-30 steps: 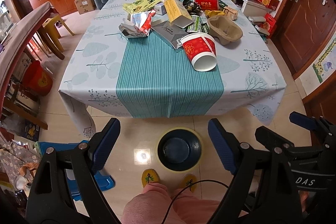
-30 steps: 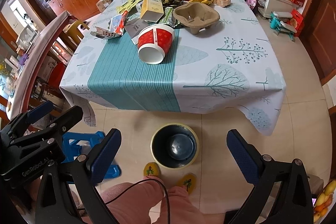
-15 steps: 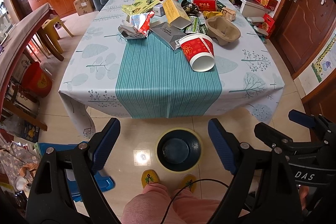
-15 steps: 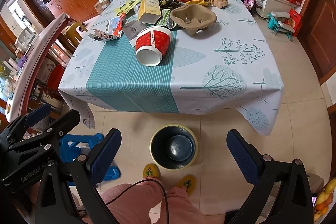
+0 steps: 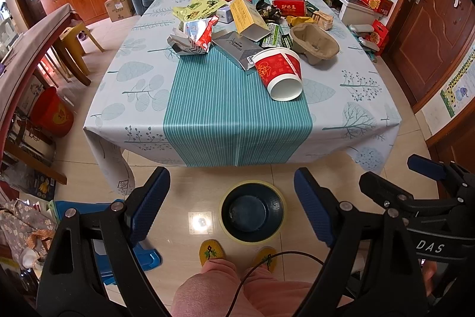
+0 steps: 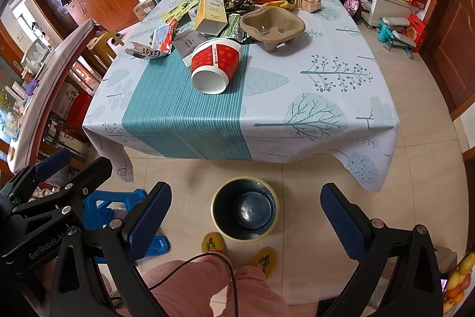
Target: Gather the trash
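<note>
Red paper cup (image 5: pixel 279 73) on table, well beyond both empty, wide-apart grippers

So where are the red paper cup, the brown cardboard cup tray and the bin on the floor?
red paper cup (image 5: pixel 277 69), left wrist view, red side wall.
cardboard cup tray (image 6: pixel 273 24), right wrist view, inner hollow.
bin (image 6: pixel 214 210), right wrist view, yellow rim.

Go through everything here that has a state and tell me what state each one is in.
left gripper: open, empty
right gripper: open, empty
red paper cup: on its side, mouth toward camera
trash bin: upright on floor, looks empty
cardboard cup tray: upright, holds no cups
yellow box: lying down, end open
</note>
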Demonstrator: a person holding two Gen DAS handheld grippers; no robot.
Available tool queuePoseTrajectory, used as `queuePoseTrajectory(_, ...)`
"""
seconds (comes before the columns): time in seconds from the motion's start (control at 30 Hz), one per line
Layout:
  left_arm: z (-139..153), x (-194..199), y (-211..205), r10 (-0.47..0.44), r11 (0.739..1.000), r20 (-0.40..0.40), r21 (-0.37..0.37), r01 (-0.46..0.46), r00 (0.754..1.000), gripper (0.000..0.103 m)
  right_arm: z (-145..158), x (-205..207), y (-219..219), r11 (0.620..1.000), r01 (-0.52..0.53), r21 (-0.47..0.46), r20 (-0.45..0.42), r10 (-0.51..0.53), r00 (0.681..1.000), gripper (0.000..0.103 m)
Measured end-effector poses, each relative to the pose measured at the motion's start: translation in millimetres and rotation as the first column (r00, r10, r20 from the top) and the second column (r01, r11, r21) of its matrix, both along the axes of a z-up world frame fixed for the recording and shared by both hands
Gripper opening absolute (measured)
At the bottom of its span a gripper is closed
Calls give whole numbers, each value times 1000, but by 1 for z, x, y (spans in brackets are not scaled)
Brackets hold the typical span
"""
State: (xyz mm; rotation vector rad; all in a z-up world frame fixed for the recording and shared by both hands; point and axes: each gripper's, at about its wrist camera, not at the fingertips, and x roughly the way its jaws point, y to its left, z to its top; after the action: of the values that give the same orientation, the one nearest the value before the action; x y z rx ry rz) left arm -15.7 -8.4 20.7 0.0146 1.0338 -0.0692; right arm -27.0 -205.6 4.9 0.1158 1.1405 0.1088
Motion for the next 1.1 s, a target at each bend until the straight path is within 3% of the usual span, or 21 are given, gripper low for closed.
queuePoseTrajectory(0.57, 11, 0, 1, 16, 1000, 21, 9, -16, 1000, 84, 11, 7, -1, 1000, -15, 7, 25, 15, 1000, 102)
queuePoseTrajectory(1.1, 49, 23, 30, 87, 995, 130, 34, -92, 988, 84, 39, 42, 10, 996, -43, 80, 122, 33, 992, 101)
